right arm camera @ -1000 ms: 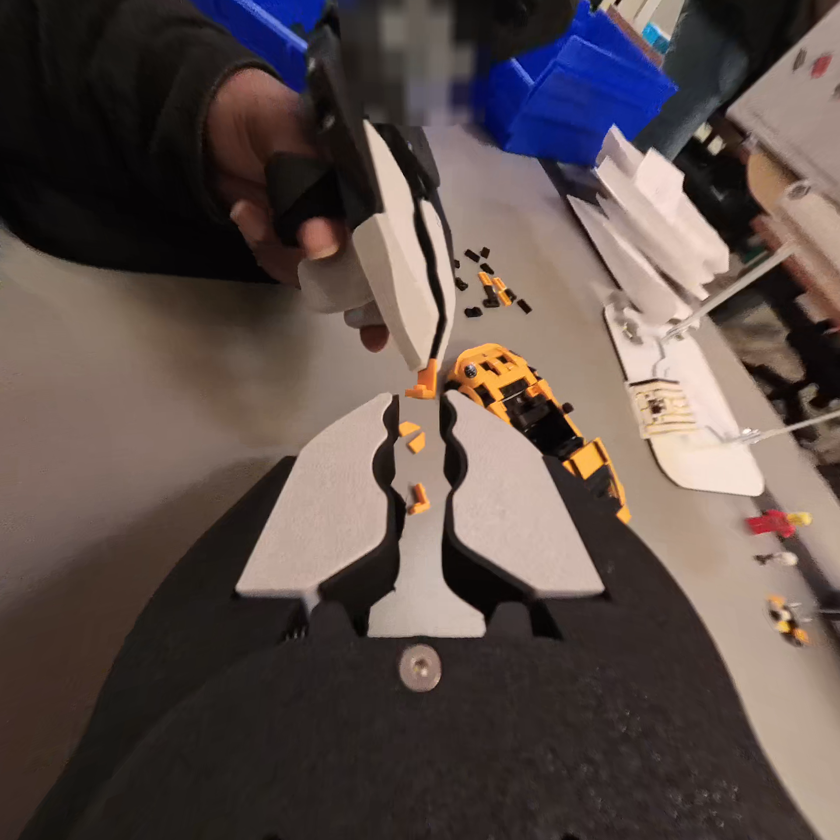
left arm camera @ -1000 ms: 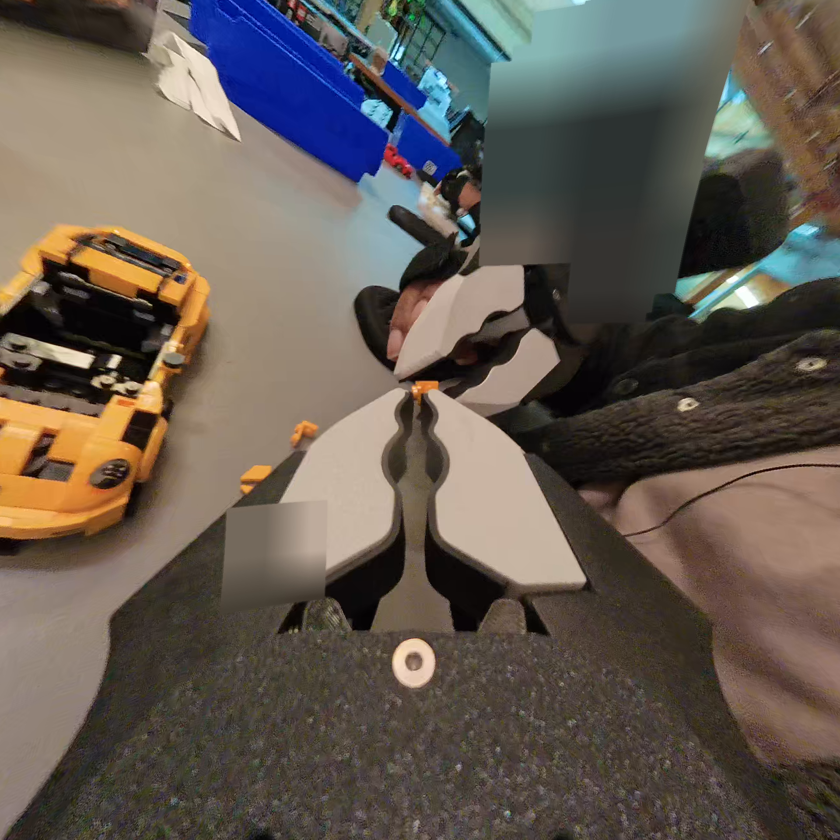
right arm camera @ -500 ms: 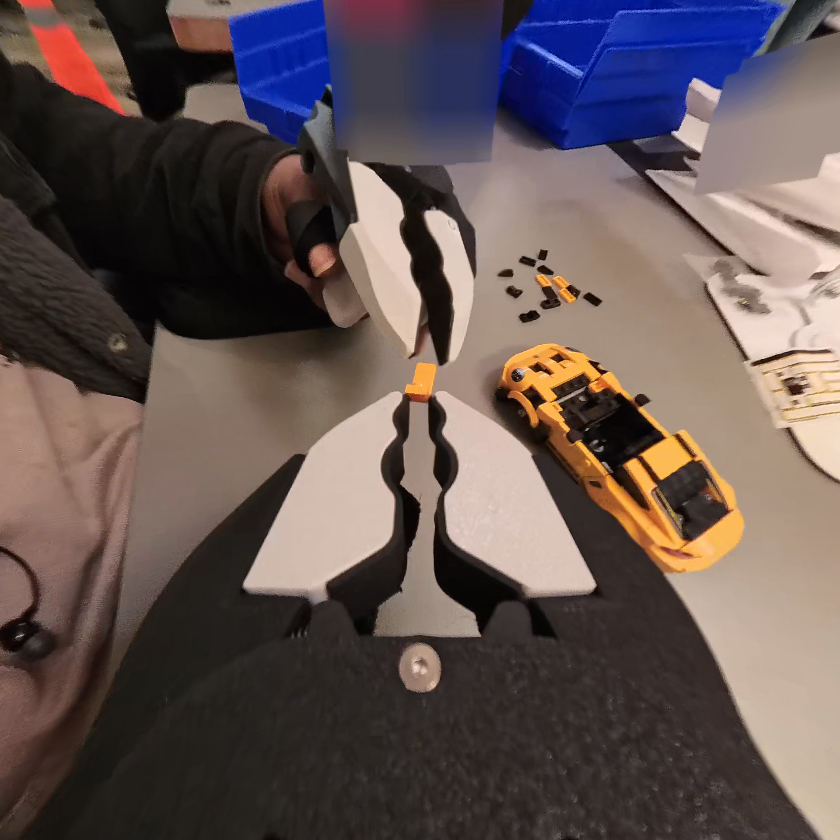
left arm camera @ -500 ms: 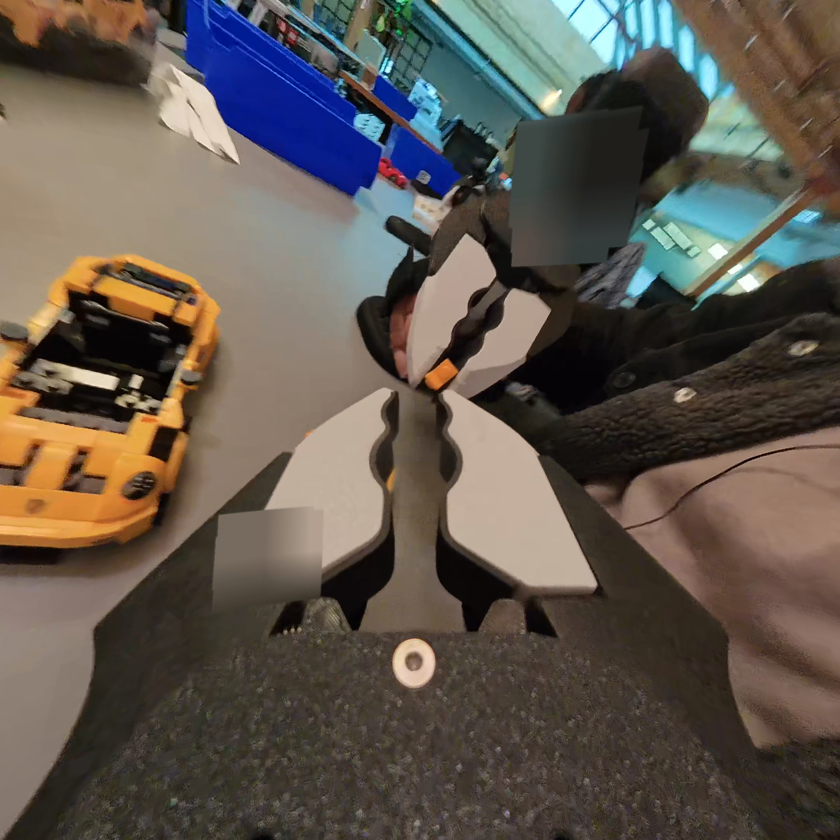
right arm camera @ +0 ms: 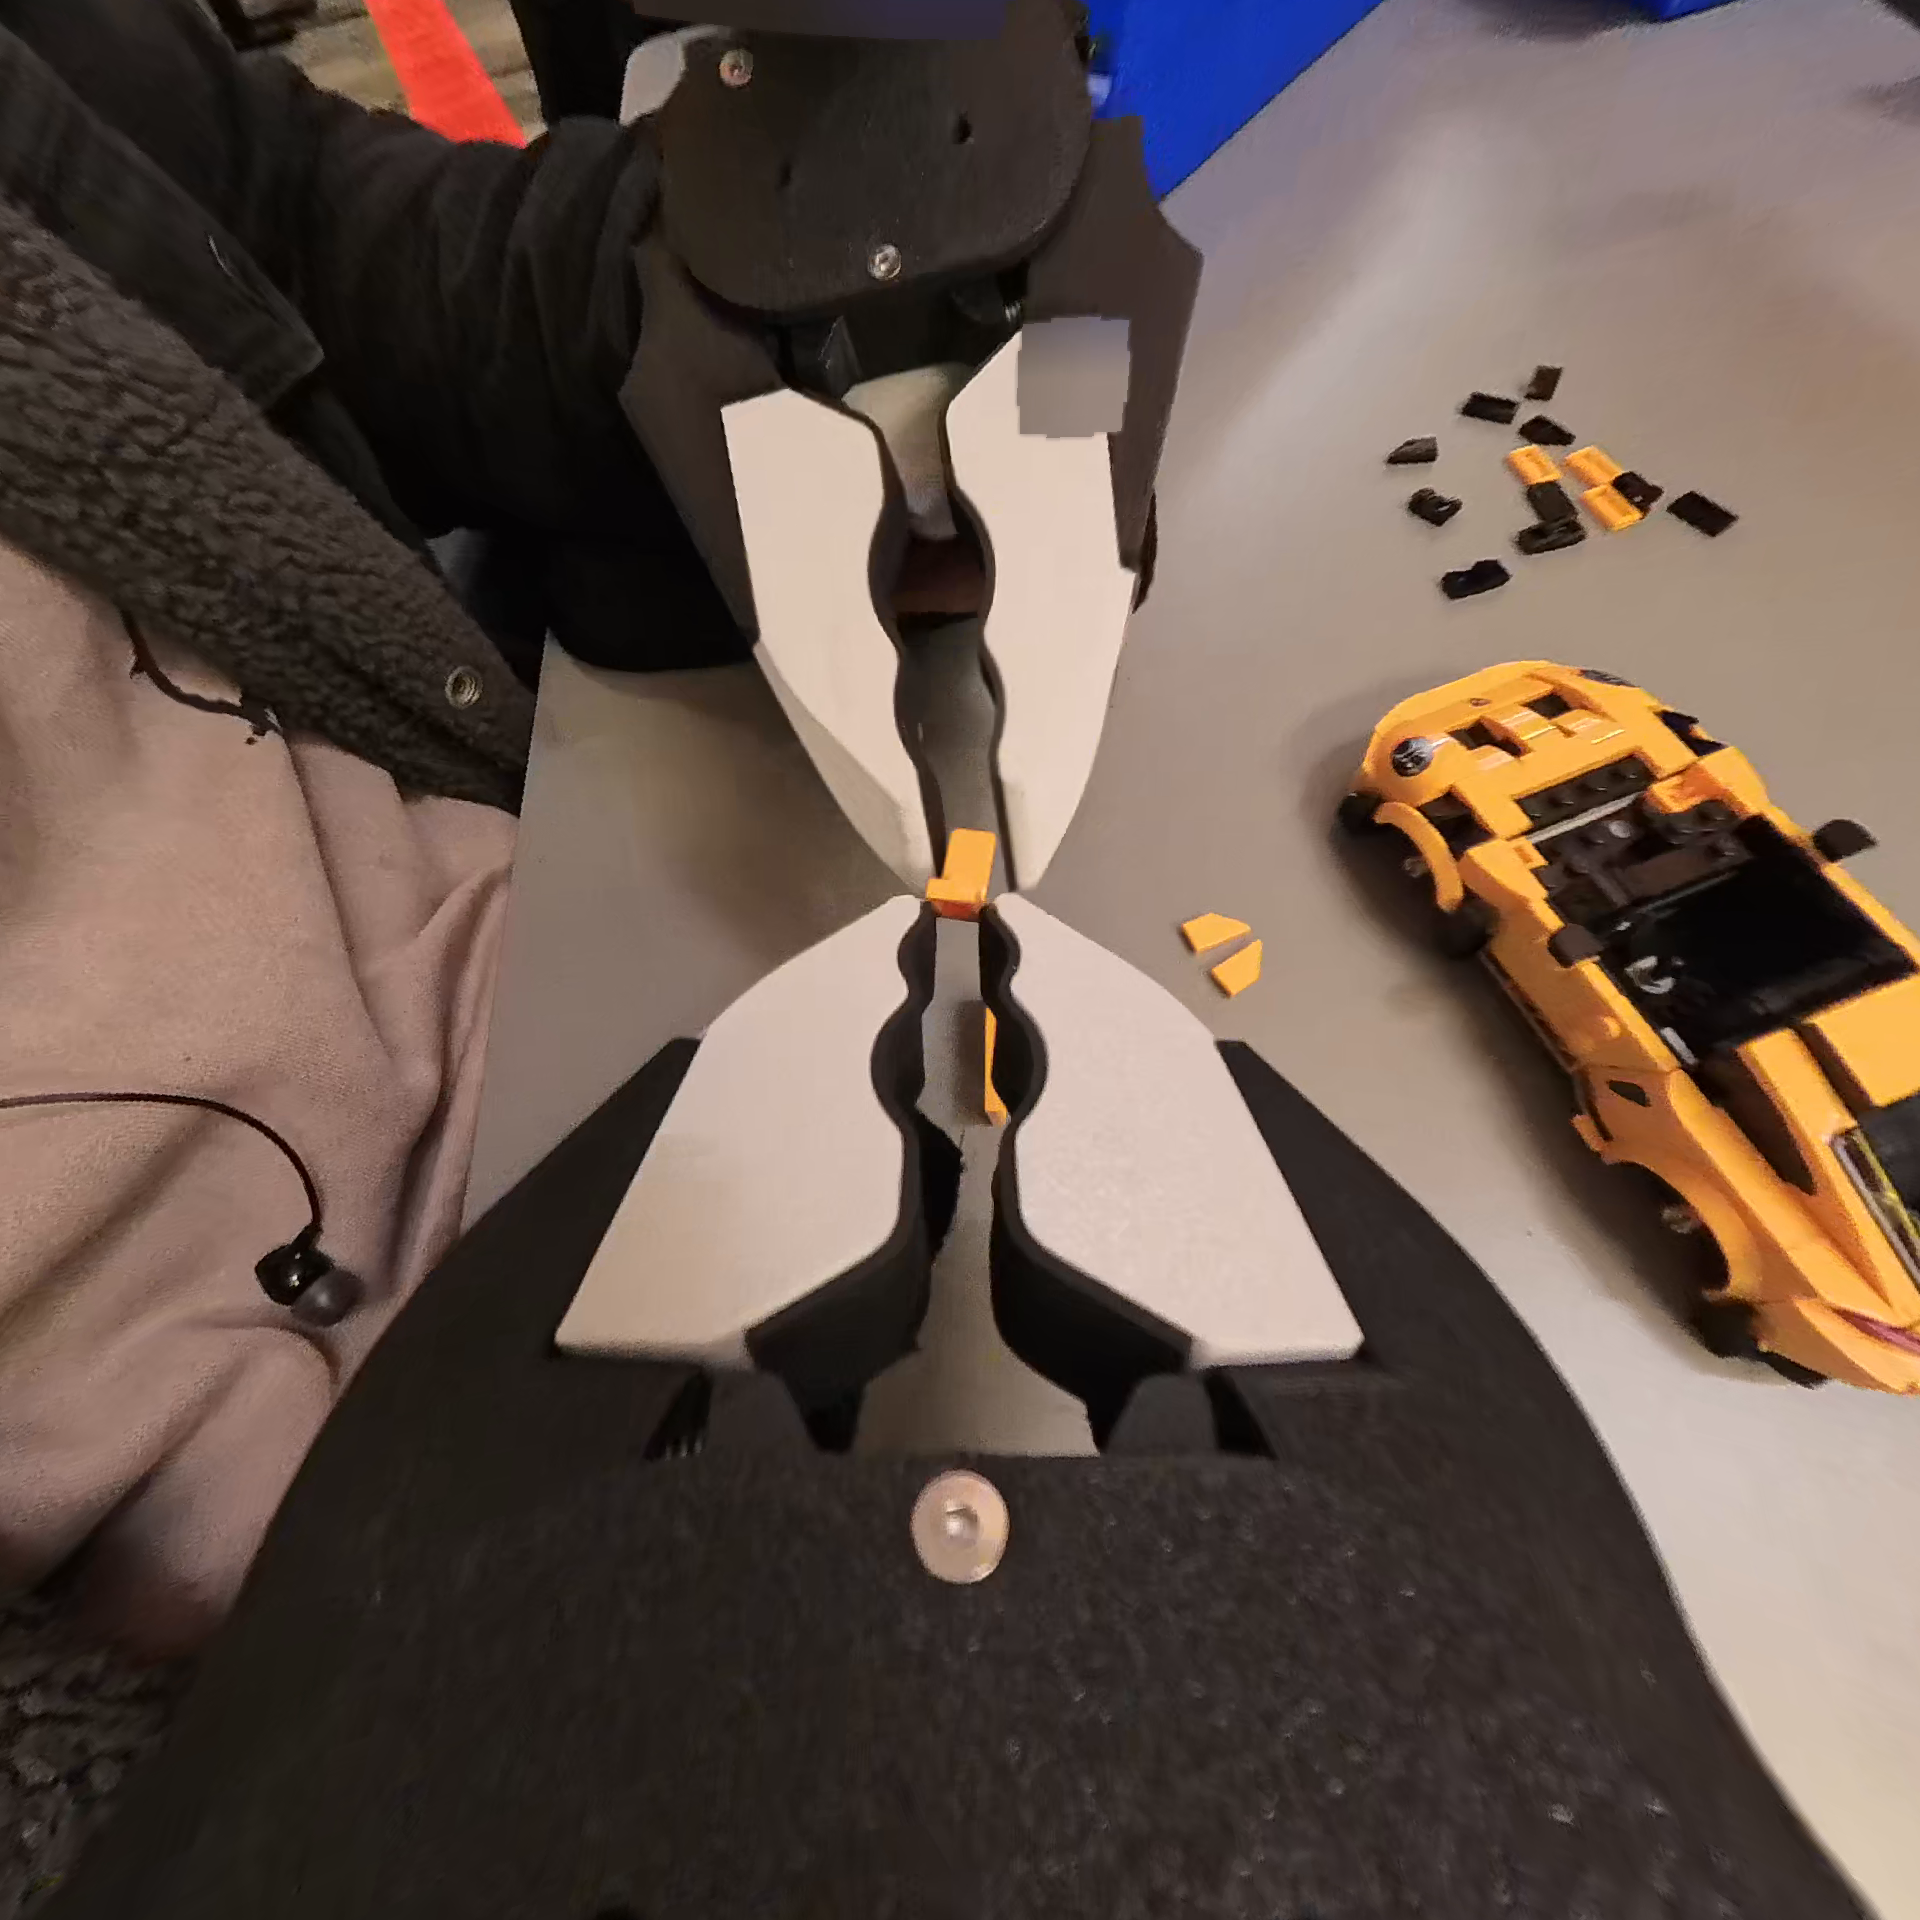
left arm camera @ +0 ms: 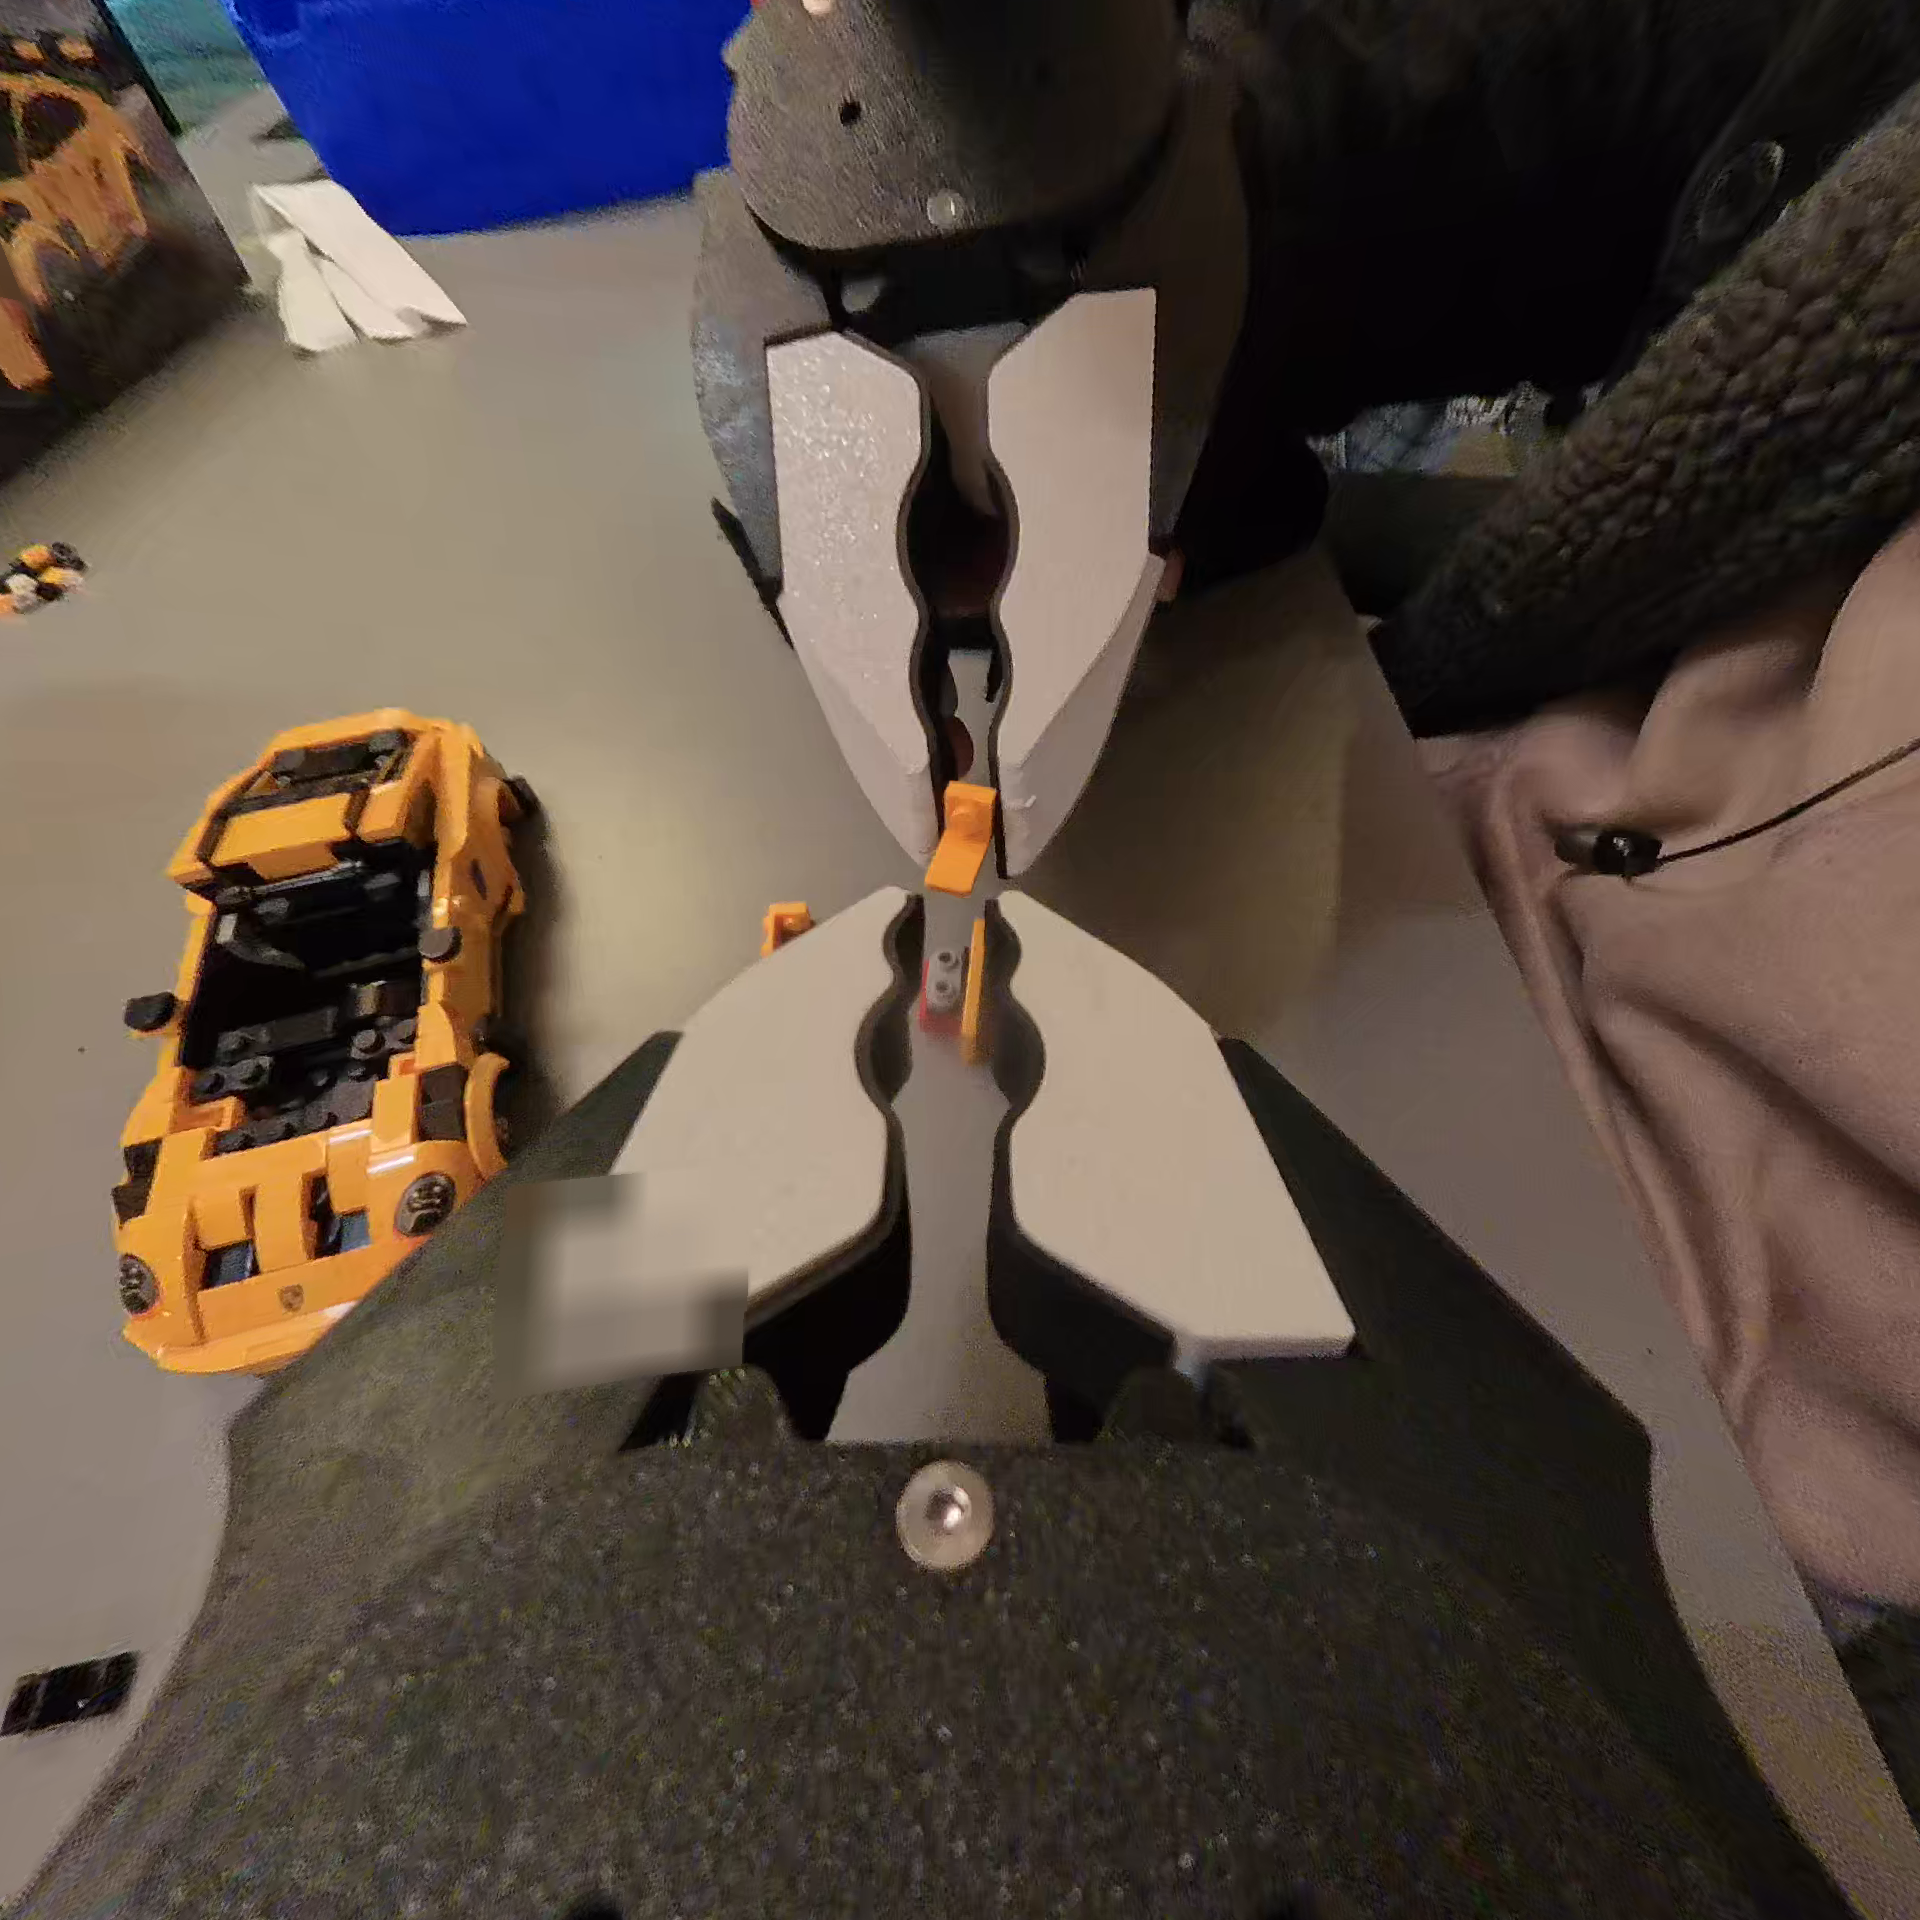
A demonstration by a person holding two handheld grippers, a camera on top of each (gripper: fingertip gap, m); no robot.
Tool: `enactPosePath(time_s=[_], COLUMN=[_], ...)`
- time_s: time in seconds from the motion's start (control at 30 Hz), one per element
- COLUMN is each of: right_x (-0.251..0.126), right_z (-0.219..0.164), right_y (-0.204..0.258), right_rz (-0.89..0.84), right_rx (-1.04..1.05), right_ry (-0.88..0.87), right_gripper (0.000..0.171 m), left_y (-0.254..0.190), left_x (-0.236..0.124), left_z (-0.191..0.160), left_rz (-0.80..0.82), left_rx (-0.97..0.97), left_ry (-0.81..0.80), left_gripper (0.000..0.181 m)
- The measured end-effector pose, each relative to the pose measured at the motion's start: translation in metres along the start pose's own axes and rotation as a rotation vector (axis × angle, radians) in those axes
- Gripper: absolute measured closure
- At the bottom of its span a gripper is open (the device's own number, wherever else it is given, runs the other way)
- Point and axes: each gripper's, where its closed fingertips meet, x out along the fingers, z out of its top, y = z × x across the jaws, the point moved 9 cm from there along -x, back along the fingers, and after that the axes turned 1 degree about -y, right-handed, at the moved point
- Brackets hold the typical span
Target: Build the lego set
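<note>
Grey desk [left arm camera: 623,623] carries everything. The part-built orange car [right arm camera: 1662,987] lies flat on it with the cabin open. It sits at 3 o'clock from the right tool [right arm camera: 956,914] and at 9 o'clock from the left tool [left arm camera: 951,904], well apart from both. The tools face each other tip to tip, each at the other's 12 o'clock, above the desk. The right tool is clamped on a small orange piece [left arm camera: 961,836]. The piece's long axis runs along the line between the tools, and its free end points into the left tool's mouth. The left tool is at a narrow gap. The free end is at or just between its tips, and no clamp shows. My read is a handoff or regrip: the left tool only has to advance toward 12 and close, so it's the nearer one to act. Risk is a tilted pinch on such a short part. A small orange, red and grey sub-assembly [left arm camera: 951,987] shows through the left tool's gap, apparently on the desk below. Two orange wedges [right arm camera: 1226,951] lie between the tools and the car.
</note>
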Motion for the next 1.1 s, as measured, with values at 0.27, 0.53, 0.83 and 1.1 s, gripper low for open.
enactPosePath(time_s=[0.27, 0.53, 0.83, 1.1], right_x=[0.008, 0.013, 0.015, 0.015], right_z=[-0.003, -0.009, -0.010, -0.008], right_y=[-0.002, -0.004, -0.004, -0.003], right_rz=[0.049, 0.073, 0.093, 0.101], right_rx=[-0.006, -0.007, -0.024, -0.041], right_ry=[0.054, 0.091, 0.101, 0.102], right_gripper=[0.164, 0.164, 0.164, 0.164], left_y=[-0.001, -0.002, -0.004, -0.004], left_x=[0.001, 0.002, 0.004, 0.004], left_z=[-0.002, -0.003, -0.006, -0.005], left_rz=[0.001, -0.013, -0.039, -0.051], left_rx=[0.037, 0.046, 0.046, 0.034], left_ry=[0.017, 0.029, 0.058, 0.065], left_gripper=[0.169, 0.170, 0.169, 0.173])
